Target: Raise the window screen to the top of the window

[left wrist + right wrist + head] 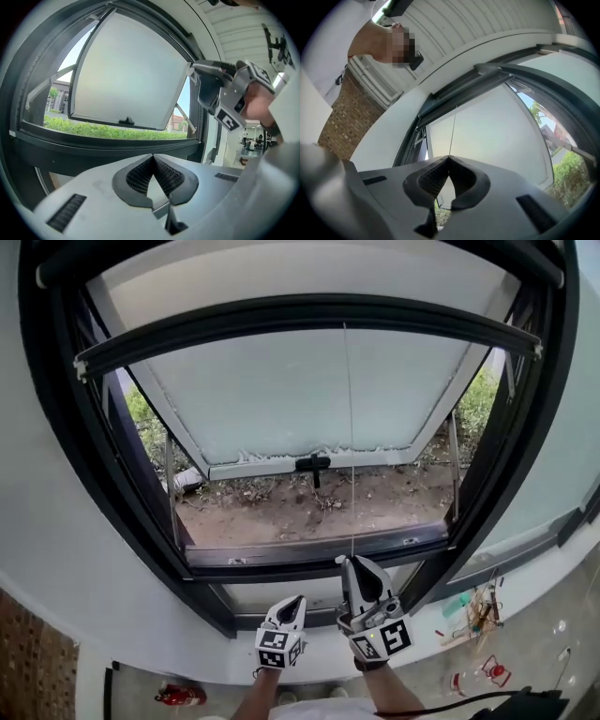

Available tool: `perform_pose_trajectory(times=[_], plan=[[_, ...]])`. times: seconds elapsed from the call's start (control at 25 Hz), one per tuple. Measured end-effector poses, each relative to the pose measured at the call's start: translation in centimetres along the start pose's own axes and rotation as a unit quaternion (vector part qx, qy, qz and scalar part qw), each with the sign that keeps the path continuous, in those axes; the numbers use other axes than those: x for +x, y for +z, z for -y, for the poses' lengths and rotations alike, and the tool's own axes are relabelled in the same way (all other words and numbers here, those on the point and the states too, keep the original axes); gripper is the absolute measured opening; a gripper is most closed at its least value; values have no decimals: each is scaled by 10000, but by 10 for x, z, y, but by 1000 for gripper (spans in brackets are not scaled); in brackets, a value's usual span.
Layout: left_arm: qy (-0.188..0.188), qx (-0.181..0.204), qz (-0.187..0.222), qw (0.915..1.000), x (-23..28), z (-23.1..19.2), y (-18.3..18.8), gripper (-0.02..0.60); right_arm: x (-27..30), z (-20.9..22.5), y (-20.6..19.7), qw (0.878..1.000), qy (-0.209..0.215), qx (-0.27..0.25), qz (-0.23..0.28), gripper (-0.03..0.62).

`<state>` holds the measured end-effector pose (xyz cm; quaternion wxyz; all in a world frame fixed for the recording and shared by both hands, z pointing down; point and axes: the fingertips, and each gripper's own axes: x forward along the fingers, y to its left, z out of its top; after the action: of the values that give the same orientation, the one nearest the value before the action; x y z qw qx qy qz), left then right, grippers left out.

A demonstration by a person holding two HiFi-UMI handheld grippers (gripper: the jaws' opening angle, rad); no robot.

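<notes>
The right gripper (349, 563) has its jaws pinched tight on the thin pull cord (349, 427), and its own view shows the cord coming straight out of the closed tips. The gripper is tilted upward in front of the lower rail of the window frame (281, 563).

The left gripper (298, 599) sits just beside it, a little lower. Its jaws are closed too, with nothing between them, so it's a spectator for now.

Follow the cord up and it's taut, running to the middle of the dark screen bar (309, 307). That bar spans the opening from side to side, high up, close under the top rail of the frame.

Below the bar the opening is uncovered. The frosted sash (281, 399) is swung outward, its handle (312, 463) at the bottom edge, and bare soil (281, 507) and greenery show beneath it.

So how far along is it? By the look of it, most of the lift is done, because the window screen covers none of the lower opening. A pale strip does show between the bar and the top rail, so the bar doesn't look fully home. Whether that strip is mesh can't be made out.

What's left looks short: ease the bar up the last stretch, then let the cord go.
</notes>
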<state>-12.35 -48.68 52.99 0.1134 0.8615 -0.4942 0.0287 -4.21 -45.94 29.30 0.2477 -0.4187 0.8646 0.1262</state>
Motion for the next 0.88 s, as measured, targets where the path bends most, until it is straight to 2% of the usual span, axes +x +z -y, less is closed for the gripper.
perform_pose_trajectory(times=[0.12,0.24,0.36,0.48,0.6,0.72,0.8,0.88], plan=[[32,-19,37,10000,2,-4,4,2,18,-7,40,9990,135,-282,330,2],[20,-6,47,10000,6,-4,6,2,33,-5,70,9968,240,-174,738,2],[5,27,42,10000,4,-3,6,2,45,-9,95,9928,366,-335,1094,2],[14,39,40,10000,2,-2,8,2,54,-11,109,9919,553,-335,1094,2],[63,34,27,10000,-1,-4,11,2,55,-9,82,9967,697,23,406,2],[88,27,108,9999,-3,-10,19,2,42,12,12,9959,239,634,-594,2],[77,56,213,9997,-4,-12,31,2,28,25,-48,9841,-128,801,-1582,2],[74,88,337,9994,-9,-11,42,2,11,24,-94,9697,-165,705,-2334,2]])
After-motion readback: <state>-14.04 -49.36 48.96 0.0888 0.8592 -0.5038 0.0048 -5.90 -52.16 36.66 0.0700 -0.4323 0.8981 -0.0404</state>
